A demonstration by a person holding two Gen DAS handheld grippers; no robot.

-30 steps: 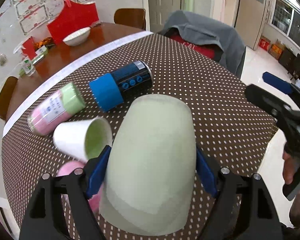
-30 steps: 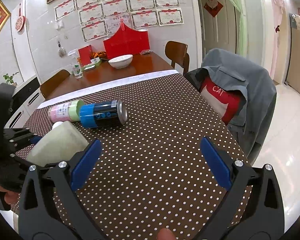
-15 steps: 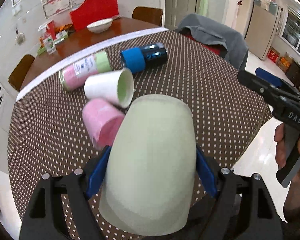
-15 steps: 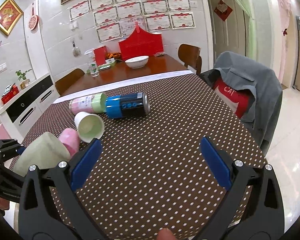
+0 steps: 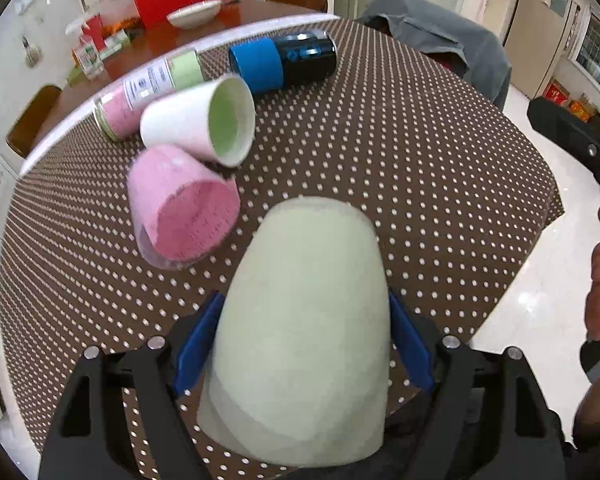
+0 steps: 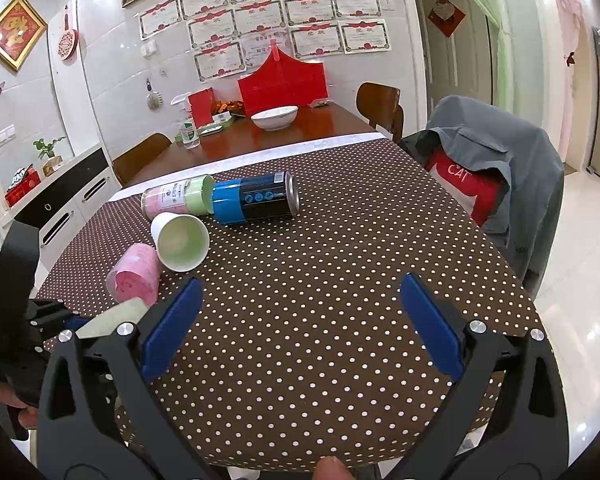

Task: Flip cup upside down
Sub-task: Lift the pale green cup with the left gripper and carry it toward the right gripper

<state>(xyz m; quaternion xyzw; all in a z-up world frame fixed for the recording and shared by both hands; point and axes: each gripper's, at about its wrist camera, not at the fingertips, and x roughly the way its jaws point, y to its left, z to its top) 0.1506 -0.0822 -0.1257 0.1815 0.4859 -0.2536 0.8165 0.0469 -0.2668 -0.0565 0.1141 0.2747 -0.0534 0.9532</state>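
My left gripper (image 5: pixel 304 344) is shut on a pale green cup (image 5: pixel 304 320), held above the near edge of the dotted brown table (image 5: pixel 400 152), its closed base pointing away from the camera. A sliver of the cup shows in the right wrist view (image 6: pixel 114 318), at the far left beside the left gripper's body. My right gripper (image 6: pixel 300 320) is open and empty over the table's near edge. It shows at the right in the left wrist view (image 5: pixel 580 144).
A pink cup (image 5: pixel 180 208), a white cup with green inside (image 5: pixel 204 120), a pink-and-green bottle (image 5: pixel 148 88) and a black can with a blue cap (image 5: pixel 284 60) lie on their sides at the back left. A chair with a grey jacket (image 6: pixel 496 172) stands at the right.
My left gripper has drawn back and up with the green cup, so more of the table and the lying cups show. The right gripper has also pulled back and risen.
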